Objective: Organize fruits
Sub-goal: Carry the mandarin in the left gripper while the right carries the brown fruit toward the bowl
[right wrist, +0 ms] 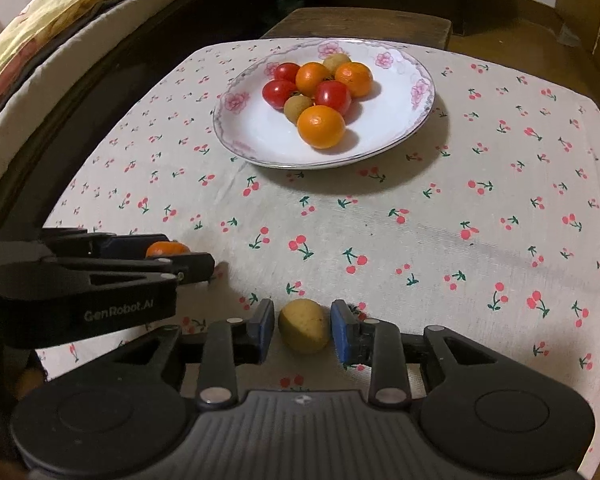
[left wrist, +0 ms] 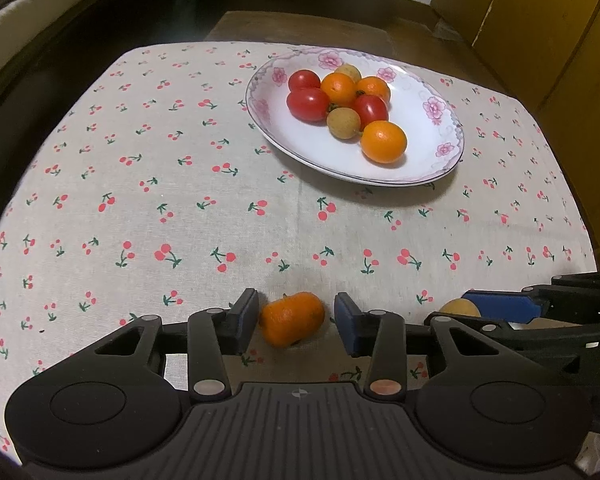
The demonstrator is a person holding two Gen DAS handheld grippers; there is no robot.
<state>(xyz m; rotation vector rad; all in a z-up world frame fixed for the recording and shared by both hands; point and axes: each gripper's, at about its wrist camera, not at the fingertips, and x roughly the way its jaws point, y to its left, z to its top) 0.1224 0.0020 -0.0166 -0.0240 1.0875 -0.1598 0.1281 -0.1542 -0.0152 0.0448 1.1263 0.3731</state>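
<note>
Fingers [left wrist: 244, 312] on both grippers straddle fruit, not clamped yet: kumquat [left wrist: 292, 319] left, longan [right wrist: 304, 326] right; soft, so pinch mid-body gently.

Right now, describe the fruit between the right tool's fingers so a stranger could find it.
Start at the plate of fruit on the cherry-print cloth, then come to the near edge. There the longan lies between the right tool. It is dull yellow-tan; its neighbour is bright orange.
</note>
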